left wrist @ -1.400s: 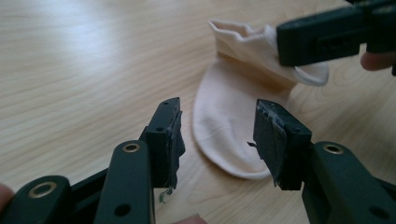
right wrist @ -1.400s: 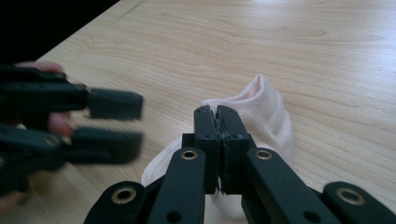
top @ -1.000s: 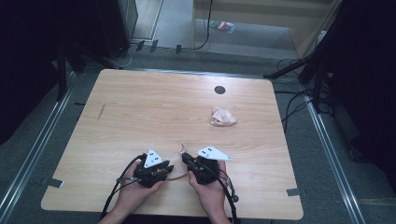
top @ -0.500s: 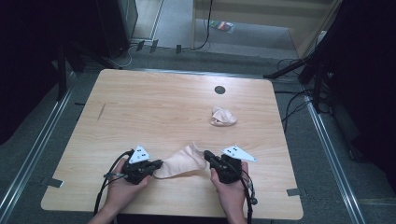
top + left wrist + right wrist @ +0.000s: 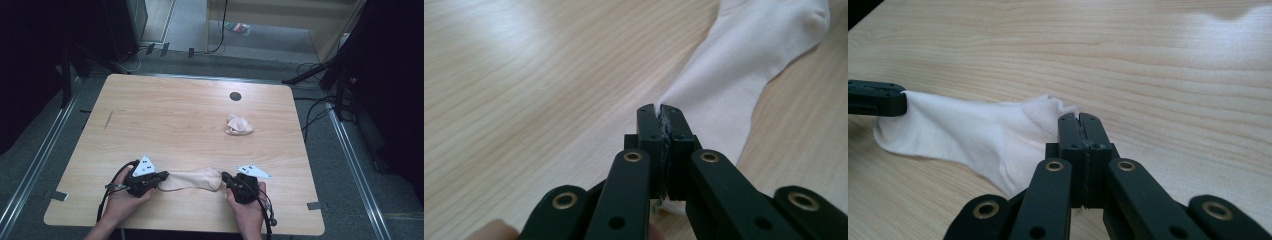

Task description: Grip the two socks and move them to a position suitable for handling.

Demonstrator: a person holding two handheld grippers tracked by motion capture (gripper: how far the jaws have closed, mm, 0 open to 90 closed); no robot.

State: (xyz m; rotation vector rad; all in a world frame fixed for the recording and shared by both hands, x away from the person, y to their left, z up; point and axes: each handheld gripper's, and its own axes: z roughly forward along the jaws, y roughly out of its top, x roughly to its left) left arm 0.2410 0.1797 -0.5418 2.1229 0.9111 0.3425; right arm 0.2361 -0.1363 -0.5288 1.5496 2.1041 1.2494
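Observation:
A pale cream sock (image 5: 192, 179) lies stretched flat near the table's front edge, between my two grippers. My left gripper (image 5: 161, 178) is shut on one end of the sock (image 5: 744, 65), its jaws pinching the fabric. At the other end my right gripper (image 5: 226, 178) is shut on the sock (image 5: 983, 137) at its ribbed opening. In the right gripper view the tip of the left gripper (image 5: 875, 98) shows at the sock's far end. A second sock (image 5: 238, 125), bunched up, rests on the table farther back on the right.
The wooden table (image 5: 165, 115) has a small black round hole (image 5: 235, 96) near its far edge. Cables trail from both grippers over the front edge. Dark stands and cables occupy the floor around the table.
Both grippers have moved apart, left one leftward and right one rightward, pulling the sock out from a bunched state to a stretched strip between them.

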